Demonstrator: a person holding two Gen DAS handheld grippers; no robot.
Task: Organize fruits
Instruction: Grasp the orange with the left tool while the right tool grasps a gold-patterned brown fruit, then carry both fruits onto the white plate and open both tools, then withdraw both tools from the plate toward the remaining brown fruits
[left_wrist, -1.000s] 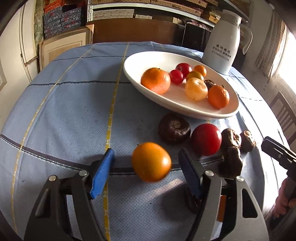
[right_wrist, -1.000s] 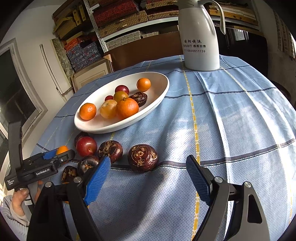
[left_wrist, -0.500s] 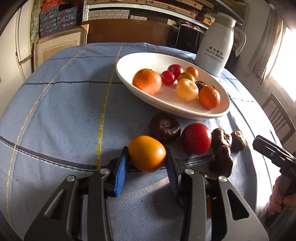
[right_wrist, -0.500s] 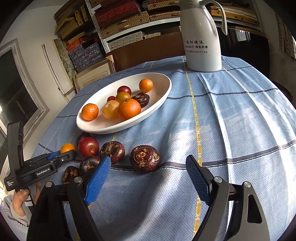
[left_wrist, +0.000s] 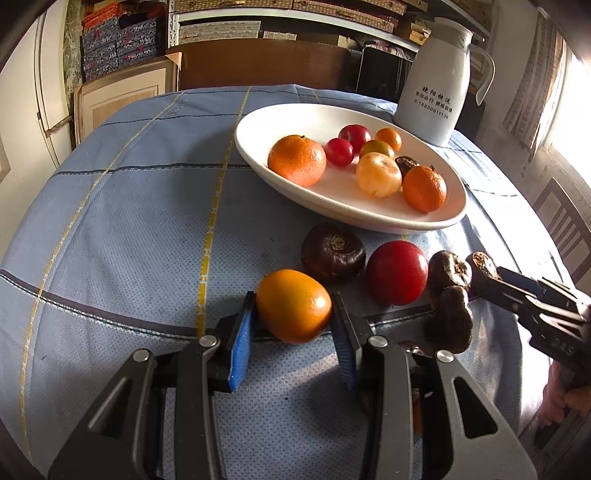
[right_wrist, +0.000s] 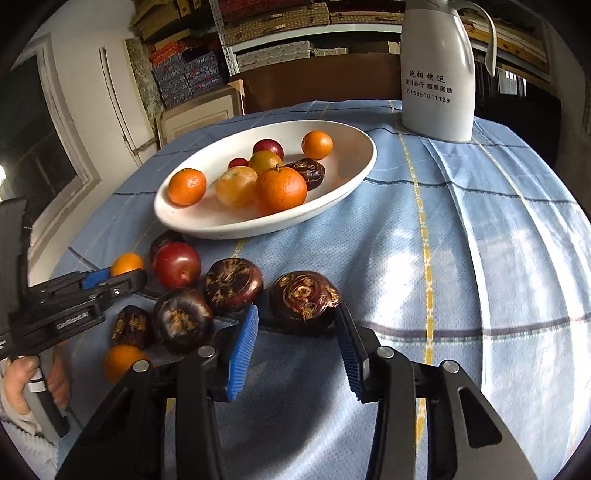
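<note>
1. Orange and smooth-skinned, the small fruit (left_wrist: 293, 305) sat on the cloth-covered counter (left_wrist: 129, 229), just short of the white bowl (left_wrist: 258, 122).
2. The left gripper (left_wrist: 293, 325) had its jaws closed on the fruit's sides.
3. It looked light, firm and somewhat slippery; a hold across its widest part seemed safest.
4. The right gripper (right_wrist: 295, 332) had its jaws open around a dark, wrinkled fruit (right_wrist: 303, 297), not visibly pressing it; that skin looked rougher, likely easier to grip.
</note>
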